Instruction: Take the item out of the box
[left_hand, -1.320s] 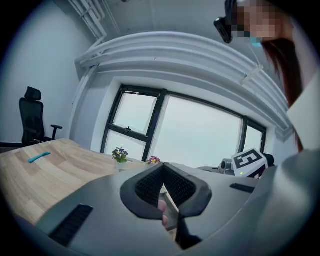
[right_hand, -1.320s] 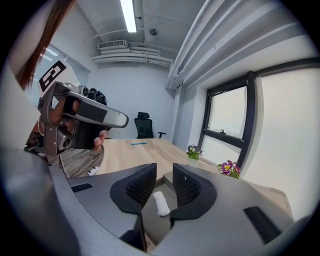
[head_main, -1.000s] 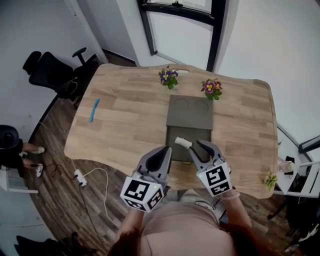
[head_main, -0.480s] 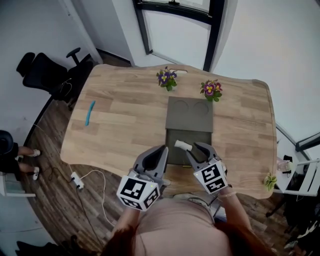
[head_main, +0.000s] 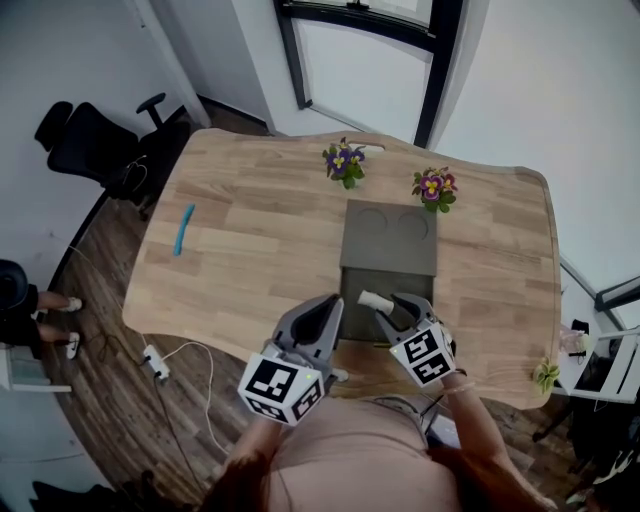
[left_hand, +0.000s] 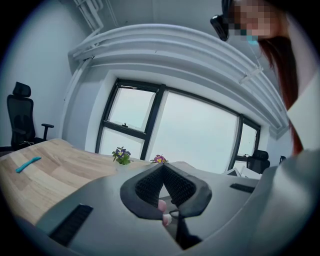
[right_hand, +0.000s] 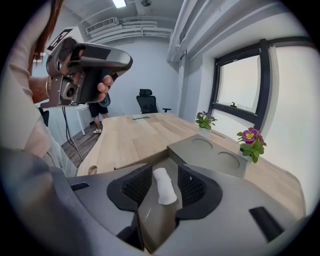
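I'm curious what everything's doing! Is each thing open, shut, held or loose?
box: open, lid folded back flat.
white roll: inside the box, loose between the jaws.
right gripper: open; jaws have just been opening.
left gripper: shut, empty.

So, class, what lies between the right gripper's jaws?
A white roll lies between the right gripper's jaws, which have just been opening and do not grip it. The right gripper view shows this.
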